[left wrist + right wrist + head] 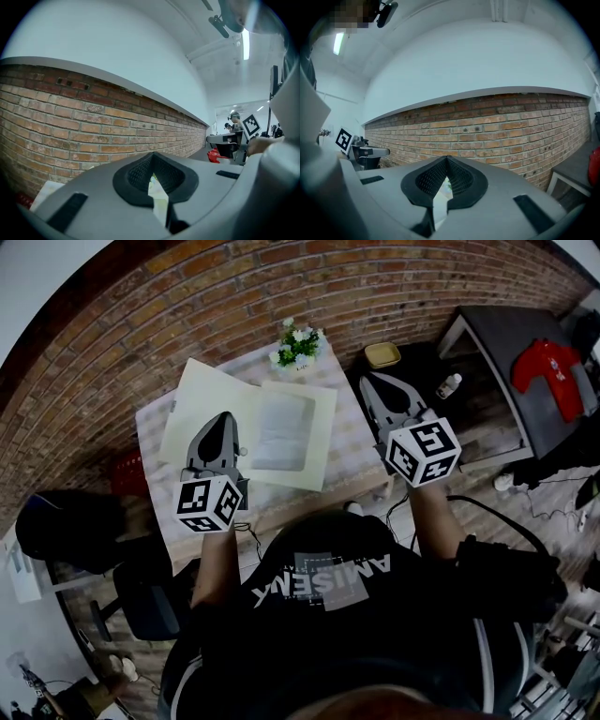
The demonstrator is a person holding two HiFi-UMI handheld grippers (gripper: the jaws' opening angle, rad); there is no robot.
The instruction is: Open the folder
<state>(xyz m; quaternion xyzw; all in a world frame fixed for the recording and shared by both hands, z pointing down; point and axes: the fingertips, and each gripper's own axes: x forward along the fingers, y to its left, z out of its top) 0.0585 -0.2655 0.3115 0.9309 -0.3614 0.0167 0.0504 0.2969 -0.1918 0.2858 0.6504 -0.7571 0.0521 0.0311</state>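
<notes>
The folder (314,460) lies spread open on the table (155,484), so opening looks done. The left gripper (223,418) hovers over its left flap and the right gripper (368,381) beside the table. The 2 are closed and empty. I judge that only pulling away remains.

cream folder (248,404), pale checked tablecloth (349,451); red-brown brick wall (187,315), red shirt (548,367), white flowers (298,343)

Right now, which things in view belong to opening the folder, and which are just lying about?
Job:
folder, lying open on the table
left gripper and right gripper, both shut and empty

Lying about:
flower pot
yellow dish
small bottle
red garment
</notes>
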